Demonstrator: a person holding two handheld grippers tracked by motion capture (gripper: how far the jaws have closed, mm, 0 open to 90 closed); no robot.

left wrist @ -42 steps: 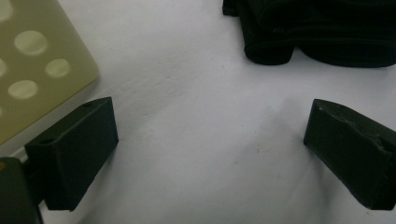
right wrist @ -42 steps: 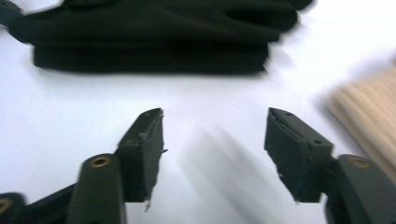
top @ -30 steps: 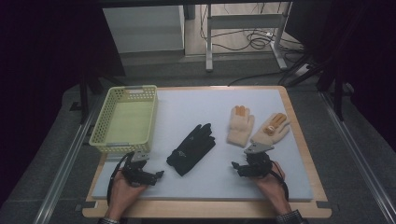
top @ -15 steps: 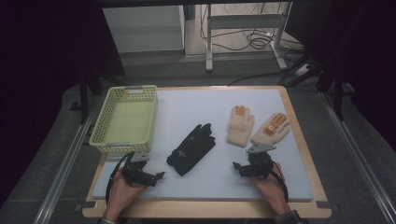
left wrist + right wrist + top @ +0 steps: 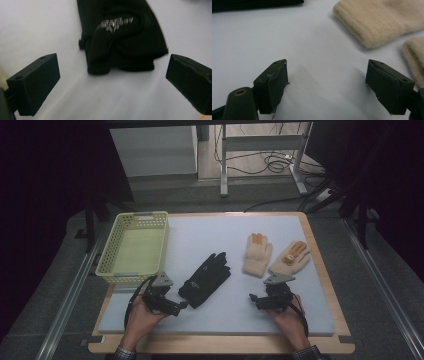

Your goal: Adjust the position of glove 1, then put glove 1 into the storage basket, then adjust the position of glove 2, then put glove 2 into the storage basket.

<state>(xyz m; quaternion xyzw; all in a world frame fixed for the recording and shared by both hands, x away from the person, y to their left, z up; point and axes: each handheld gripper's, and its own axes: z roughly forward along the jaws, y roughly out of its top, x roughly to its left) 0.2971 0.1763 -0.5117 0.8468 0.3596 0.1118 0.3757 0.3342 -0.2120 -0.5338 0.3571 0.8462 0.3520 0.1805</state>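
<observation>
Yellow basket (image 5: 134,247) is sitting at the table's (image 5: 320,285) left edge, nr the far-left corner, just off the white mat.

L gripper (image 5: 176,306) is hovering nr the table's front edge, left of centre, held in the person's left hand (image 5: 142,317). Its fingers (image 5: 35,83) are standing wide apart w/ nothing between them. In the left gripper view the fingers are pointing at the cuff end of the black glove (image 5: 122,35), which is lying flat just ahead of them, not touching.

Black glove (image 5: 205,279) is lying abt mid-table, slightly toward the front edge, cuff nearest the L gripper.

R gripper (image 5: 256,301) is hovering nr the front edge, right of centre, in the right hand (image 5: 287,317). Fingers (image 5: 273,83) are also spread apart, gripping nothing, over bare mat.

Two beige gloves are lying toward the table's right edge: first beige glove (image 5: 258,255) w/ its cuff (image 5: 372,23) just ahead of the R gripper, second beige glove (image 5: 291,259) just beside it, closer to the right edge.
</observation>
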